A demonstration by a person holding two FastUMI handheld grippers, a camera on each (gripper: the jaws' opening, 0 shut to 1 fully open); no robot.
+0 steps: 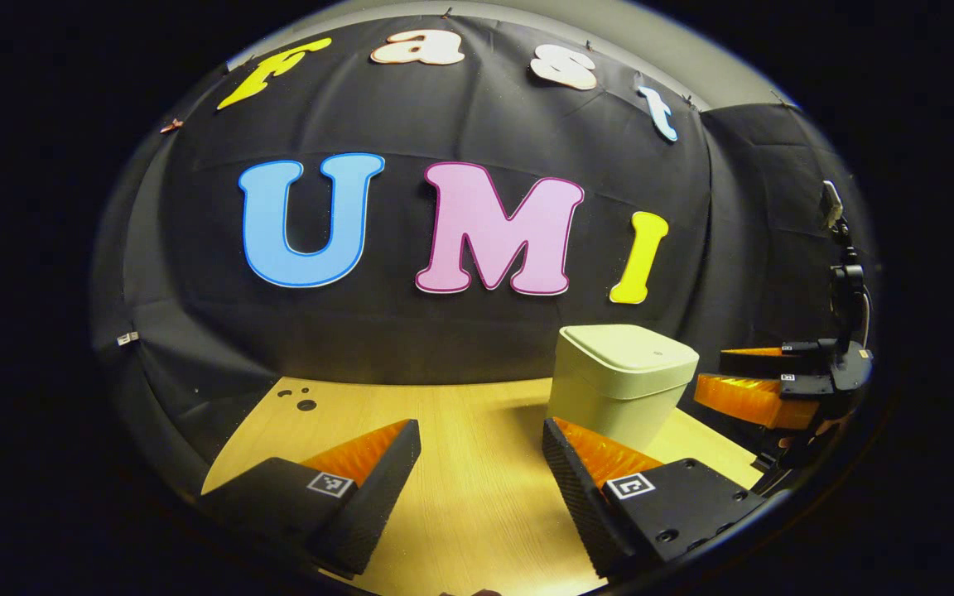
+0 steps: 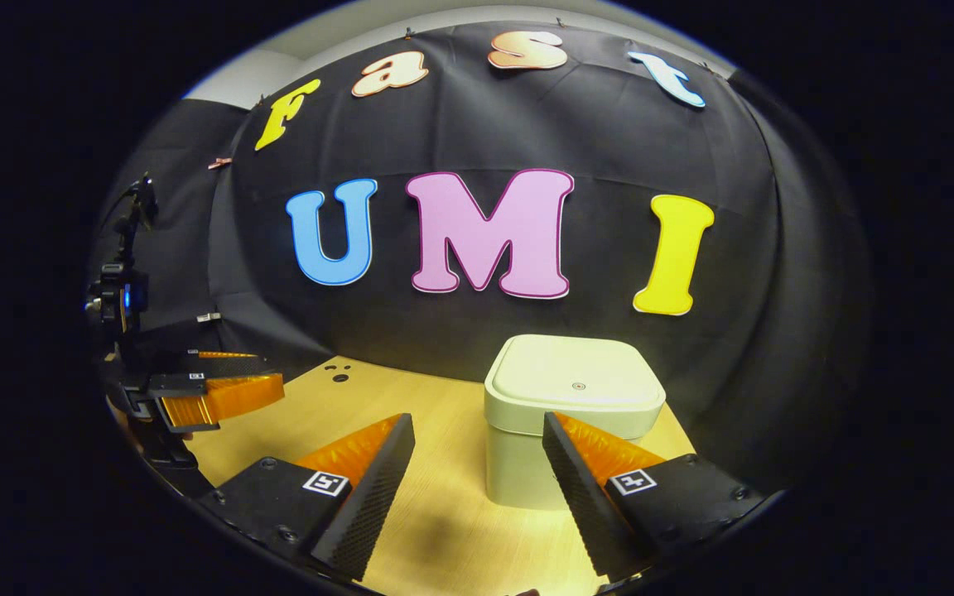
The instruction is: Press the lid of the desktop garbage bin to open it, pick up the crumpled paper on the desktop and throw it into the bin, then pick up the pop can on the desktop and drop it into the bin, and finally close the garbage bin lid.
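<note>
Pale cream square plastic bin, lid down, on light wood counter, right of centre. Likely light, rigid, slick; press lid-top centre. Left claw and right claw: spread wide, empty.

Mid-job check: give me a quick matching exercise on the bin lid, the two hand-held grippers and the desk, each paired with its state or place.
Column one:
1. bin lid
2. left hand-held gripper
3. right hand-held gripper
4. desk

Column two:
A. open, the bin ahead and to its right
B. closed flat
C. open, the bin straight ahead
D. light wood, carrying the bin

Pairs: 1-B, 2-A, 3-C, 4-D
</note>
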